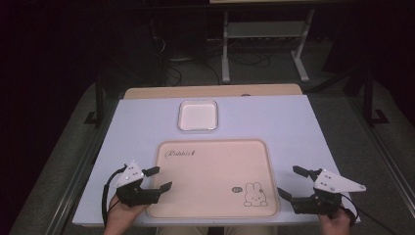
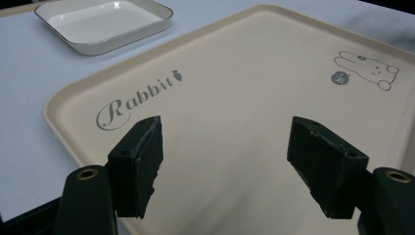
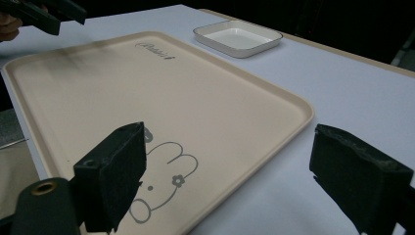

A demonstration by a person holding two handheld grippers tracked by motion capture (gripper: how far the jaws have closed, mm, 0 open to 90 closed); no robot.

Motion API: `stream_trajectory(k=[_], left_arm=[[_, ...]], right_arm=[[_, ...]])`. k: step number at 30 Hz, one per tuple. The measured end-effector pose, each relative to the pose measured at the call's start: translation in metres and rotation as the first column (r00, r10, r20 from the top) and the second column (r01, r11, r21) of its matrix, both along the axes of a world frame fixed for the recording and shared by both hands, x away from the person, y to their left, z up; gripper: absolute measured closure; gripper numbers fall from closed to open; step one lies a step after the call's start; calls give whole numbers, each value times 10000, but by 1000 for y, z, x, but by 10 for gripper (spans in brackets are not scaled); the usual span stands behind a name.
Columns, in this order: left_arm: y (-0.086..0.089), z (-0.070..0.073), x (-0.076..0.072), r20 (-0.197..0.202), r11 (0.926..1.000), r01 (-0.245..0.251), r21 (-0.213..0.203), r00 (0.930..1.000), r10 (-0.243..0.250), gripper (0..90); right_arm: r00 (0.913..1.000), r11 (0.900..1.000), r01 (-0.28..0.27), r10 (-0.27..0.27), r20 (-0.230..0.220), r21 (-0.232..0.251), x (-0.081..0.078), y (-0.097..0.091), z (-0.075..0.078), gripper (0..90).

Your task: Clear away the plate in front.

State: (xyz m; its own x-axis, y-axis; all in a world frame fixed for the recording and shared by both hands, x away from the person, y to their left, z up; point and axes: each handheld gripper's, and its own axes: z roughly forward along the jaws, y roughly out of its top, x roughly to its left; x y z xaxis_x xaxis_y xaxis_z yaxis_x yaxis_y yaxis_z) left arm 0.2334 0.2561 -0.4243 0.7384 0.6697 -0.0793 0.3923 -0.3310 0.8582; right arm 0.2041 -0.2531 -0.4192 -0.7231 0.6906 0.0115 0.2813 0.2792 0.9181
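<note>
left gripper at the lower left of the high view hangs with jaws spread wide, holding nothing, over the tray's left edge. tray lies flat in the lower middle, below the small white dish; it looks light, stiff, smooth, best pinched at its raised rim. right gripper, lower right, also gapes with nothing between its jaws.

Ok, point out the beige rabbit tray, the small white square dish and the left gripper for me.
beige rabbit tray [image 1: 210,176]: high view, bare middle of its floor.
small white square dish [image 1: 197,115]: high view, centre of its shallow inside.
left gripper [image 1: 159,178]: high view, midway between its open jaw tips, over the tray's left edge.
</note>
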Motion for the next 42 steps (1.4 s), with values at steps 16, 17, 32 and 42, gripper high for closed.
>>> stream_trajectory(k=[16,17,32,42], left_arm=[[-6,-1,5,-295,9982,231,-559,9993,-248,275],[-6,-1,5,-295,9982,231,-559,9993,-248,275],[-21,11,17,-146,9975,529,-478,9985,-536,260],[-29,10,26,-127,9980,512,-364,9986,-517,253]], right_arm=[[9999,9999,96,-97,84,108,-1,-2,1,129],[9999,9998,108,-109,91,142,-1,-3,1,129],[9998,9999,117,-119,159,121,-2,-3,2,129],[9997,9999,116,-118,206,114,-2,-2,3,129]])
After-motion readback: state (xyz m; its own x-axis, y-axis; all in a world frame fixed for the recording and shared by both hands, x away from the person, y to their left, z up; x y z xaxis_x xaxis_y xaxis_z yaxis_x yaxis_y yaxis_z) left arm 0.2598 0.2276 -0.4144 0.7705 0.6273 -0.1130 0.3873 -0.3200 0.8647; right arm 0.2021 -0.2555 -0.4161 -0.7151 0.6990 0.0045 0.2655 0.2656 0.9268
